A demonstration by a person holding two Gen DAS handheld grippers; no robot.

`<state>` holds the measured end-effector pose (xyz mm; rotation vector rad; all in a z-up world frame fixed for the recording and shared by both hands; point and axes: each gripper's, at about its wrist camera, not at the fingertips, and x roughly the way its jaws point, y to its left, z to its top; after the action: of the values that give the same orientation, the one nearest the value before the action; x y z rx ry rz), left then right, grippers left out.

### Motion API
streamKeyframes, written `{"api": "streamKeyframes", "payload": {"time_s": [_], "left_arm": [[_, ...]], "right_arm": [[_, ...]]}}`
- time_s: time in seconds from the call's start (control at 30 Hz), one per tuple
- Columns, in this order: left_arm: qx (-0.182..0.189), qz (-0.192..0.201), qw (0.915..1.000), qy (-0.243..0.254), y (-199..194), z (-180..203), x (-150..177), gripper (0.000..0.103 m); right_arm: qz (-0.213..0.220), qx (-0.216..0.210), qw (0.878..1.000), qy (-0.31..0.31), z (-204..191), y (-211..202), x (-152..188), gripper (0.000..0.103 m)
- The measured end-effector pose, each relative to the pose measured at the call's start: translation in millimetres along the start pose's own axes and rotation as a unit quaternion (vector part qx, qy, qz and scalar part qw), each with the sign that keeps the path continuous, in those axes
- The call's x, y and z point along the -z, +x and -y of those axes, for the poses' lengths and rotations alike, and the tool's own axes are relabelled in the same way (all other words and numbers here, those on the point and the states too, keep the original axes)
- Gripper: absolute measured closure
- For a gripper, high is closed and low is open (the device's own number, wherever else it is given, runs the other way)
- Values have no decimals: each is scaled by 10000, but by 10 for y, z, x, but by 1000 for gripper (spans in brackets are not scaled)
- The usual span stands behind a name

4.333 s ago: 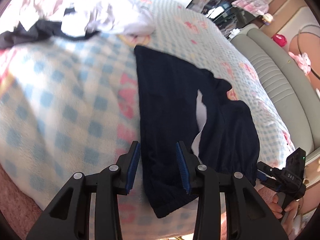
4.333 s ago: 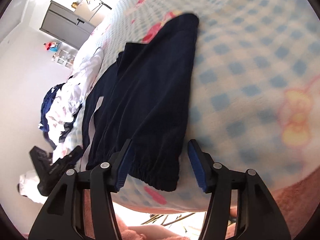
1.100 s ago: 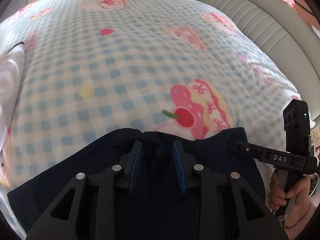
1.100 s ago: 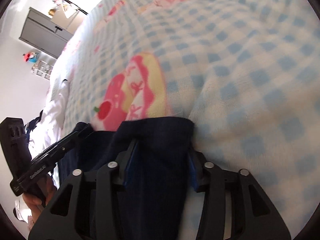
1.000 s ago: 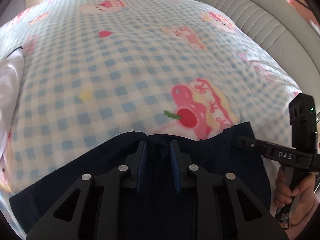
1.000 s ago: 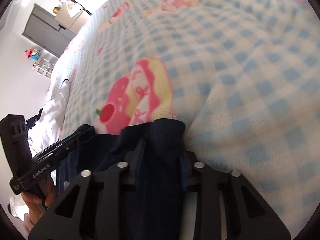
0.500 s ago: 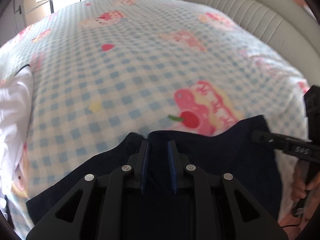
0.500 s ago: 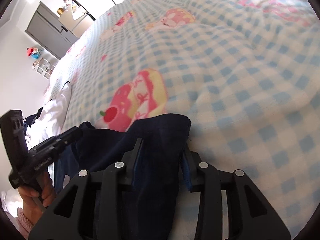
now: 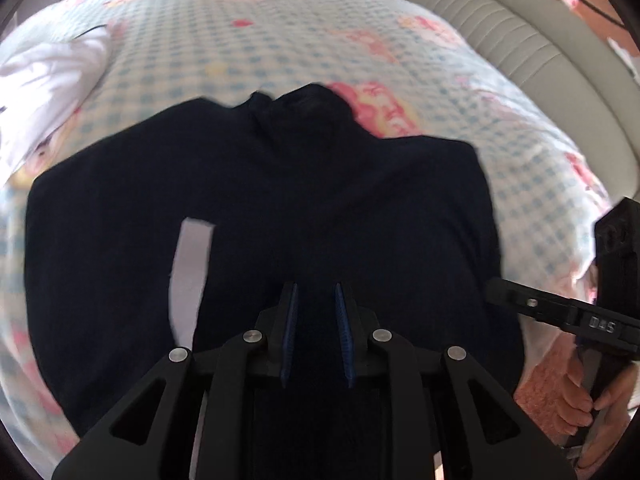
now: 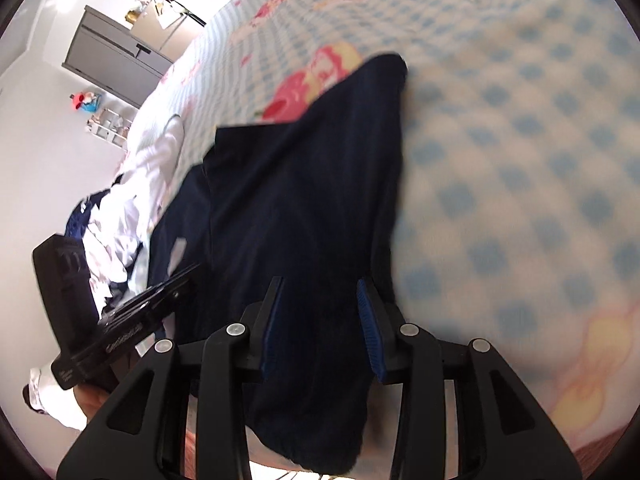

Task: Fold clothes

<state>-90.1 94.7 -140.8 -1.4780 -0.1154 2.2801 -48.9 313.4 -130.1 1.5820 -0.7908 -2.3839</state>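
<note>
Bright daylight, blown-out white top left, motion blur, heavy fisheye warp w/ dark corners.

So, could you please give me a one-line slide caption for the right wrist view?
Right gripper poised over folded navy garment on the blue-checked blanket, left gripper alongside.

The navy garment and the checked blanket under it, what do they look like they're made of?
Navy garment: soft matte knit, probably cotton jersey; it drapes limply with no sheen. Checked blanket: plush fleece by its fuzzy, printed surface, though blur leaves the fibre uncertain.
</note>
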Motion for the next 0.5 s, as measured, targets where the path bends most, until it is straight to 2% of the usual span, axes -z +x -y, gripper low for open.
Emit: {"api": "streamKeyframes", "payload": {"time_s": [0.03,0.1,0.17,0.2,0.33,0.4,0.47,0.5], "left_arm": [[-82,-4,9999,-98,-54,-33,56,82],[249,371,9986,-275,-323,-49,209,82],[527,706,9951,-456,-570,-72,362,81],[383,667,9954,-574,-575,-124,436,81],[-151,497,9931,-1051,-595,-332,733,81],[12,297,9905,-1343,-633,-439,869,81],[72,474,9903,-1303,-777,-445,1016,77],[69,555,9902,-1282,-841,-449,1088,69]], "right_arm": [[-9,70,10000,13,7,-36,77,70],[246,-163,9995,82,-1,-319,223,69],[439,-94,9989,-135,-78,-460,344,66],[480,3,9985,-257,-117,-492,399,65],[-49,143,9997,-177,-88,-226,527,64],[-119,321,9994,-46,-82,-214,599,64],[182,377,9988,-238,-183,-331,658,64],[325,433,9979,-366,-233,-371,670,64]]}}
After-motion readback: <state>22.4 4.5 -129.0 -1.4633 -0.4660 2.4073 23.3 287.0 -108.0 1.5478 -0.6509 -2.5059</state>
